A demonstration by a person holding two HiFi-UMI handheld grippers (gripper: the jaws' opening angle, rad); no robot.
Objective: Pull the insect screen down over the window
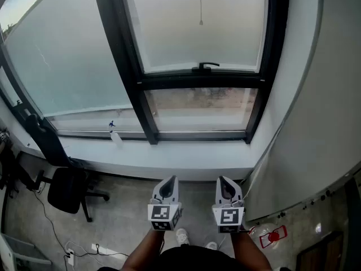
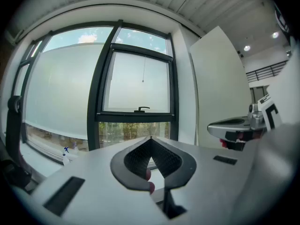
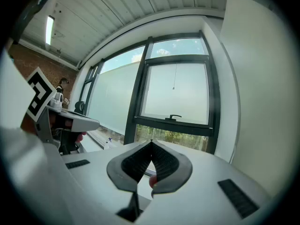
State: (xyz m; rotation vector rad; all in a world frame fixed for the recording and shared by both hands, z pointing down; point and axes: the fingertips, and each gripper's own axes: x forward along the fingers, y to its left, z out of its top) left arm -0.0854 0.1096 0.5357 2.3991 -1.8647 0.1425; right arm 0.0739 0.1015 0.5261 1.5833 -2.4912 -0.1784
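Both the left gripper (image 1: pixel 167 188) and right gripper (image 1: pixel 227 188) have jaws pressed together, empty, facing the window (image 1: pixel 203 38).

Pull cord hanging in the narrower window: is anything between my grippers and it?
Nothing visible. The pull cord hangs free before the pane, above the window handle. The left gripper and right gripper, both shut and empty, are low, short of the sill; the spray bottle stands off to the left.
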